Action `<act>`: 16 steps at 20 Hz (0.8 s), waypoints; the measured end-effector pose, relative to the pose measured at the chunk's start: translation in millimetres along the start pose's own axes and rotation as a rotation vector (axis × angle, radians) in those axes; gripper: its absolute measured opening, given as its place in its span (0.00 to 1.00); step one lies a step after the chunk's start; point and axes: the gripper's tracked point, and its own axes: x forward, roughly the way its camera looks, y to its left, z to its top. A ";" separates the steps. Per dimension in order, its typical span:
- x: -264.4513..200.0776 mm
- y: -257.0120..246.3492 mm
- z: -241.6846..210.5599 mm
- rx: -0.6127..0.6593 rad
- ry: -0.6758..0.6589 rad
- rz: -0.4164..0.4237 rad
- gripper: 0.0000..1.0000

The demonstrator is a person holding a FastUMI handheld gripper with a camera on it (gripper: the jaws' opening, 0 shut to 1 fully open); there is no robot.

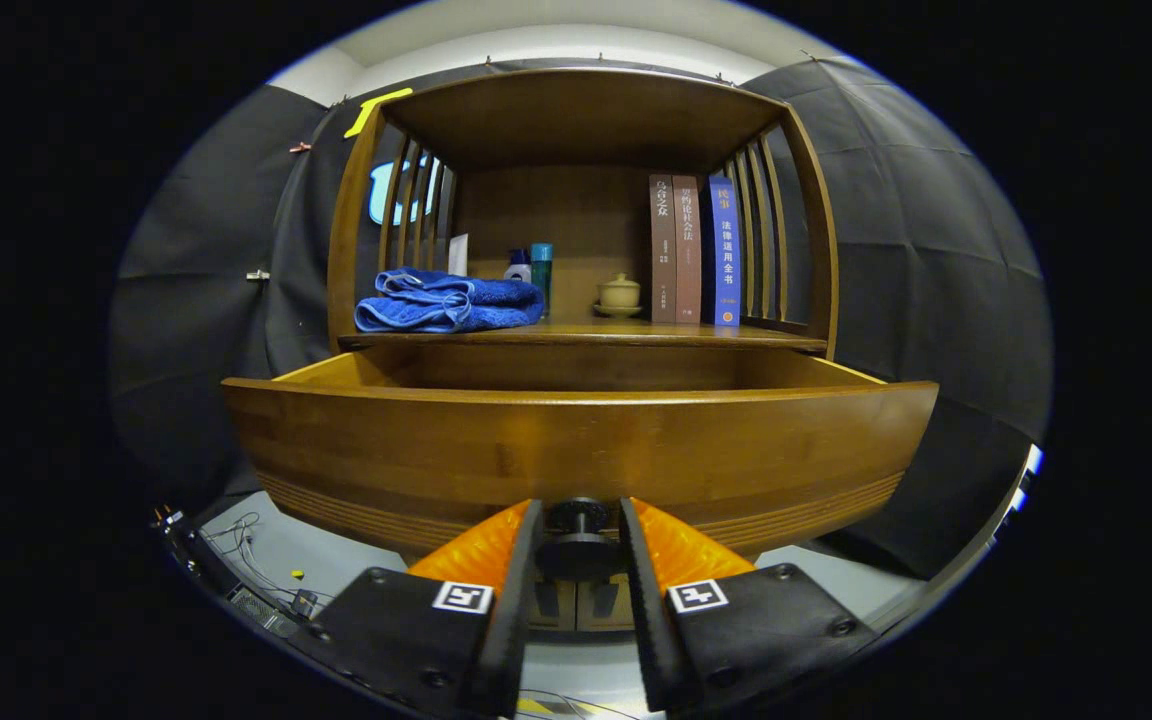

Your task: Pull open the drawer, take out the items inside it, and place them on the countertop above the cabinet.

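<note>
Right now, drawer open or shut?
Open. The drawer front stands well out from the cabinet, its side walls exposed. Gripper fingers flank the knob. Contents hidden behind the front.

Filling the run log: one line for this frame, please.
phase: drawer pull | gripper: jaws closed on drawer knob | drawer: pulled out | drawer contents: hidden | countertop: blue towel, teacup, books

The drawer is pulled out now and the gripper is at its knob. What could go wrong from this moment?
1. The gripper has a finger on each side of the drawer knob; pulling further might draw the drawer out too far.
2. The drawer's inside is hidden behind its front, so reaching in would be blind.
3. The countertop already holds a blue towel, bottles, a teapot and books; placed items might bump them.
</note>
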 end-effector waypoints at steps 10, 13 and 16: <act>-31.0 -20.3 78.1 -0.023 0.000 0.033 0.99; -18.8 -28.3 102.2 -0.030 0.106 0.054 0.99; 6.7 -28.5 114.7 -0.023 0.228 0.086 0.99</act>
